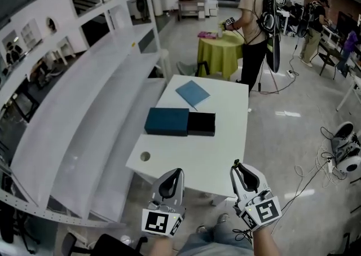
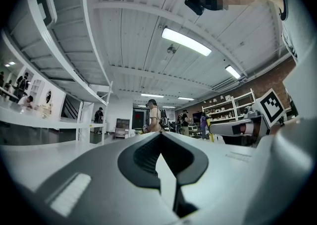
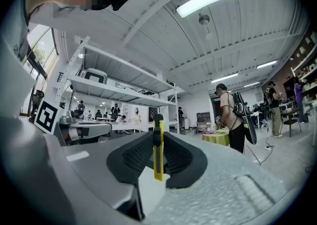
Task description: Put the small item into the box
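A dark teal box (image 1: 167, 121) lies on the white table (image 1: 225, 136), with a black box part (image 1: 201, 123) butted against its right side. Farther back lies a flat blue square piece (image 1: 192, 93). Both grippers hover off the table's near edge, pointing up and forward. My right gripper (image 1: 237, 166) (image 3: 157, 142) is shut on a slim yellow utility knife (image 3: 157, 149), which stands upright between the jaws. My left gripper (image 1: 176, 172) (image 2: 161, 144) is shut with nothing in it.
White tiered shelving (image 1: 84, 114) runs along the table's left side. The table has a round hole (image 1: 145, 156) near its front left corner. A person (image 1: 252, 29) stands by a green-draped round table (image 1: 220, 52) behind. Cables and gear (image 1: 345, 148) lie on the floor at right.
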Available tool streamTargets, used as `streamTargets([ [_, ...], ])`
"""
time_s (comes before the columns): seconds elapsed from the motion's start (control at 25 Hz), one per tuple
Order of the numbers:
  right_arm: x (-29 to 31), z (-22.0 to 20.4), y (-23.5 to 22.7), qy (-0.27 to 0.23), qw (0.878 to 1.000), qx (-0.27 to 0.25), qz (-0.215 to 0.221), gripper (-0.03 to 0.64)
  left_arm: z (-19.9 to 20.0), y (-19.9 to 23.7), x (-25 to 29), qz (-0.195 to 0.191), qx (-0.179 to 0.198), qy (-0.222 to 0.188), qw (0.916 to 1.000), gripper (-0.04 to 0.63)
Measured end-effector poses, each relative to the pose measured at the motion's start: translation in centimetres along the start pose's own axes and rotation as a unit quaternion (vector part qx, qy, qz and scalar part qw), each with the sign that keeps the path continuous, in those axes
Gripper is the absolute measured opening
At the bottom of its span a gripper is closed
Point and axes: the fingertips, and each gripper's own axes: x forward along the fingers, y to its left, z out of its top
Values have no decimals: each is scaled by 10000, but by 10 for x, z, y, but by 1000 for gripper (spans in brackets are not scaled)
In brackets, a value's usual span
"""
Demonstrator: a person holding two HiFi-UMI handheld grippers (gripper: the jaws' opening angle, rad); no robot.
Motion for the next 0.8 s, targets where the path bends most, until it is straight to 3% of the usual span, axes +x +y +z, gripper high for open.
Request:
streamTargets([
  [0.24, 24, -5, -20, 29, 10000, 19, 27, 66, -6, 8, 29, 10, -29, 5, 10000, 17],
  [0.8, 98, 2, -70, 19, 9986, -36, 533, 67, -7, 36, 92, 505, 48, -35, 9987, 17],
])
